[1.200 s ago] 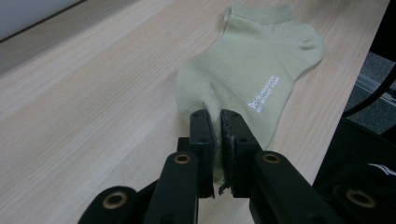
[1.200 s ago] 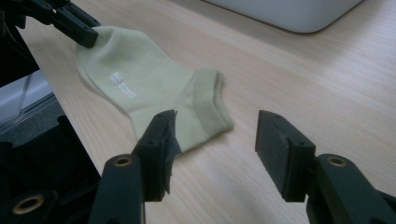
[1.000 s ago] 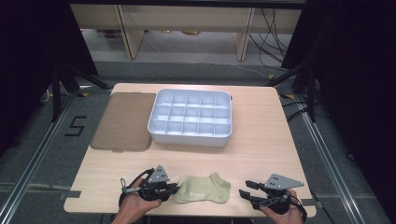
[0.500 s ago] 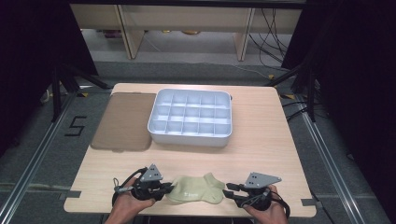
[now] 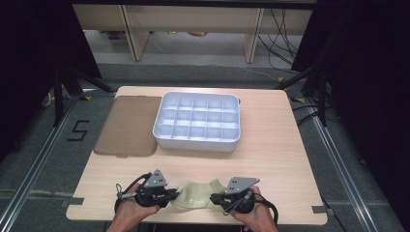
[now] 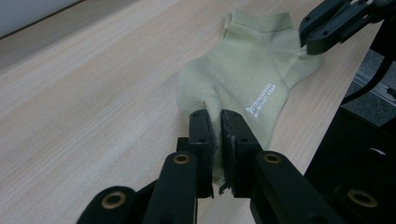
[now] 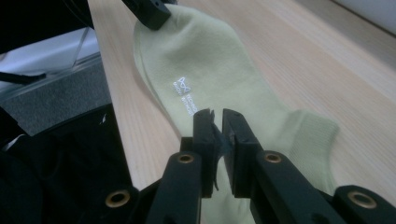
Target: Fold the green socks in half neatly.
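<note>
A pale green ankle sock [image 5: 196, 201] lies flat at the table's near edge, with small white print on it [image 6: 259, 98]. My left gripper [image 5: 173, 195] holds its left end: in the left gripper view the black jaws [image 6: 215, 128] are pinched on a fold of the sock [image 6: 247, 70]. My right gripper [image 5: 215, 198] holds the other end. In the right gripper view its jaws [image 7: 215, 125] are closed on the fabric near the cuff of the sock [image 7: 196, 60]. Each gripper view also shows the other gripper's jaws on the sock's far end [image 6: 322, 28] [image 7: 149, 11].
A white tray with several empty compartments [image 5: 193, 144] stands at the middle of the wooden table [image 5: 275, 159]. A flat brown lid [image 5: 128, 125] lies to its left. The sock sits close to the table's near edge, with dark floor beyond it.
Both grippers moved inward along the near edge. The right one travelled left from the table's right side to the sock's end and closed on it.
</note>
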The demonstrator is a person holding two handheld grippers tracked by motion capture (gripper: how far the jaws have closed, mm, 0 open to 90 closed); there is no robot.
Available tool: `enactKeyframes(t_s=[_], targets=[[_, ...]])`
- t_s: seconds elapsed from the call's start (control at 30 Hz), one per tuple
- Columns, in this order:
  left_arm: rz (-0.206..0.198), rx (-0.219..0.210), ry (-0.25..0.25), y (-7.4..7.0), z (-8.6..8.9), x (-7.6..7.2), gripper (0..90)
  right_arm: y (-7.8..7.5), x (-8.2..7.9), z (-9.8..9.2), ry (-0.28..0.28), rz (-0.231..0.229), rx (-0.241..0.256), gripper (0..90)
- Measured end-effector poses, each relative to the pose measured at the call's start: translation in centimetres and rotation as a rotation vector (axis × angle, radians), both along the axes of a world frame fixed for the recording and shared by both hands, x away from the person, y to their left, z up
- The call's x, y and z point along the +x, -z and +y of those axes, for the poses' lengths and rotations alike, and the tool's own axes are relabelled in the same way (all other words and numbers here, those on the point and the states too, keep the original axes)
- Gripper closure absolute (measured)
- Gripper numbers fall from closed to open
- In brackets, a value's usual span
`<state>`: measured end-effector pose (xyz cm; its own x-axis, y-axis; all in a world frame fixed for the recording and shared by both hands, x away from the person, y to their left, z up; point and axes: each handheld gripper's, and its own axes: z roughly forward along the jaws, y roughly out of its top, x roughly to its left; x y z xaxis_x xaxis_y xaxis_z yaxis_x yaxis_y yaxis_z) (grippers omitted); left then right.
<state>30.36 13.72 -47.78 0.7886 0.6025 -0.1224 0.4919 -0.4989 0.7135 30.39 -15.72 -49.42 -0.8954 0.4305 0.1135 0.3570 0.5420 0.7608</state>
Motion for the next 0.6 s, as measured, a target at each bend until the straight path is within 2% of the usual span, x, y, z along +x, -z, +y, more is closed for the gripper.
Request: enactKeyframes(t_s=[0.13, 0.23, 0.3, 0.37, 0.4, 0.47, 0.53, 0.57, 0.6], targets=[[-0.003, 0.004, 0.011, -0.1, 0.1, -0.1, 82.4, 0.7, 0.7, 1.6, -0.028, 0.003, -0.029, 85.3], [0.007, -0.005, -0.004, 0.0, 0.2, -0.1, 82.3, 1.0, 1.4, 2.2, -0.029, 0.019, -0.035, 85.3], [-0.002, 0.001, 0.002, -0.1, 0.4, -0.1, 82.3, 1.2, 1.5, 2.4, -0.026, 0.023, -0.039, 85.3], [0.005, -0.013, -0.010, -0.1, 0.5, -0.1, 82.3, 1.4, 1.7, 2.7, -0.024, 0.032, -0.053, 85.3], [-0.004, -0.012, -0.006, -0.2, 0.5, -0.1, 82.2, 1.7, 1.9, 3.0, -0.028, 0.035, -0.070, 85.4], [-0.011, -0.020, -0.009, -0.4, 0.4, -0.1, 82.2, 1.8, 2.0, 3.1, -0.022, 0.038, -0.071, 85.4], [-0.025, -0.034, -0.020, -0.7, 0.4, -0.2, 82.2, 1.8, 2.1, 3.4, -0.038, 0.032, -0.067, 85.5], [-0.042, -0.034, -0.008, -1.0, 0.3, -0.2, 82.2, 2.0, 2.3, 3.7, -0.043, 0.029, -0.053, 85.5], [-0.042, -0.034, -0.008, -1.0, 0.3, -0.2, 82.2, 2.0, 2.3, 3.7, -0.043, 0.029, -0.053, 85.5]])
